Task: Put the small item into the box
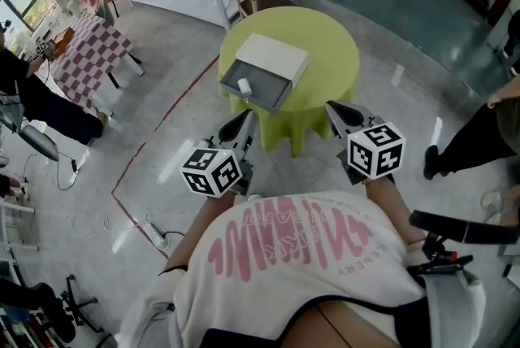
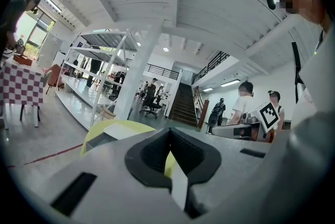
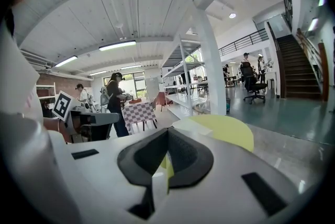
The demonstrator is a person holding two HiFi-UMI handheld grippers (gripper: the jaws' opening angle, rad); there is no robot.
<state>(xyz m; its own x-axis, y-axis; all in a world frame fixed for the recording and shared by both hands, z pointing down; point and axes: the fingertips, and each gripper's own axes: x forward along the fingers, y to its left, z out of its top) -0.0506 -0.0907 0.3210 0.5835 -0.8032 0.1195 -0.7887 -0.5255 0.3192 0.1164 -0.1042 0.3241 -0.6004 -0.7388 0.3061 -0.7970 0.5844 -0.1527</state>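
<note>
While the left gripper (image 1: 248,117) and right gripper (image 1: 335,109) hang short of the desk (image 1: 325,54) in the head view, the item (image 1: 244,84) lies ahead of their fingers (image 1: 234,131), in the box's (image 1: 272,54) open drawer (image 1: 268,88). Left gripper view: fingers together, empty. Right gripper view: likewise. Probably only closing the drawer remains.

Open floor (image 1: 296,171) up to the table (image 1: 333,62) — only the box (image 1: 268,66) crowds it
</note>
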